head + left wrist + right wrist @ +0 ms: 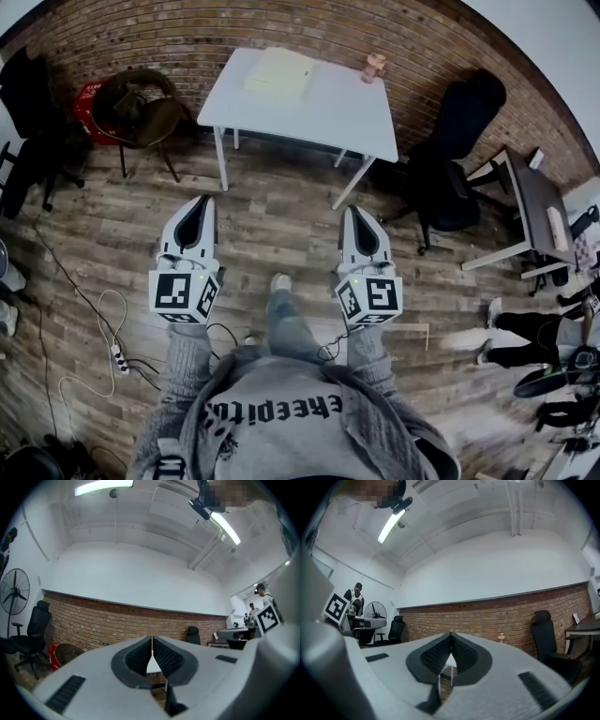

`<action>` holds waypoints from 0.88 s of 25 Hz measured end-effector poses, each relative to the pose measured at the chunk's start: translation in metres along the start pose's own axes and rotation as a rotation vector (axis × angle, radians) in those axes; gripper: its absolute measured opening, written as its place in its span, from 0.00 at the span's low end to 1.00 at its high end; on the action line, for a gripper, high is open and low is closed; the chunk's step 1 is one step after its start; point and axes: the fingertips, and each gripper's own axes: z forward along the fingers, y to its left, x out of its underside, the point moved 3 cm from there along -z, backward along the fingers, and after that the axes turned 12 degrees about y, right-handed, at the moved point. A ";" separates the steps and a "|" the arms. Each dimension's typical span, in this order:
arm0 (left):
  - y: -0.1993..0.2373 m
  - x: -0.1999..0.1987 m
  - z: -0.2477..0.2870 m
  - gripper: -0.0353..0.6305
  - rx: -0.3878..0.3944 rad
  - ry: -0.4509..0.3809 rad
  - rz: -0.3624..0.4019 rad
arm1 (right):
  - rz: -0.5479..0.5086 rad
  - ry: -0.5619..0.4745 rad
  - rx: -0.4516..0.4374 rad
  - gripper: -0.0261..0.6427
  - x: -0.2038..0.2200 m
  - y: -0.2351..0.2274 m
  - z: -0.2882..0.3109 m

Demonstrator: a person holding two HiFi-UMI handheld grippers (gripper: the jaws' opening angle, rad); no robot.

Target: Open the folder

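Holding the left gripper (205, 203) and the right gripper (353, 214) side by side above the wood plank floor (281, 225), both noses aimed at the white table (323, 117) and well apart from it. Pressing each pair of jaws fully together: ribbed dark pads (139, 657) meeting at the tips in the left gripper view, pads (439, 654) likewise meeting in the right gripper view, nothing gripped in either.

Beyond the grippers, lying flat near the far left corner of the tabletop, the pale yellow folder (278, 73), touched by neither gripper. Standing at the far edge toward the right corner, a small pinkish object (375, 67), too small to identify.

Flanking the table against the brick wall (187, 37): a round brown chair (141, 108) and a red basket (87, 101) to its left, a black office chair (455, 155) to its right. Trailing across the floor at lower left, a power strip (117, 356) with its cable.
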 end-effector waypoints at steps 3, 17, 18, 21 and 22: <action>0.013 0.000 0.023 0.07 -0.012 0.002 0.002 | -0.001 0.000 -0.011 0.04 -0.001 -0.005 0.029; 0.060 -0.027 0.164 0.07 -0.084 -0.019 0.009 | 0.021 -0.045 -0.056 0.04 -0.035 -0.072 0.187; 0.061 -0.028 0.174 0.07 -0.088 -0.018 0.008 | 0.019 -0.044 -0.063 0.04 -0.037 -0.076 0.198; 0.067 -0.032 0.204 0.07 -0.101 -0.022 0.011 | 0.013 -0.048 -0.086 0.04 -0.041 -0.090 0.228; 0.068 -0.034 0.213 0.07 -0.105 -0.026 0.013 | 0.010 -0.051 -0.094 0.04 -0.042 -0.094 0.238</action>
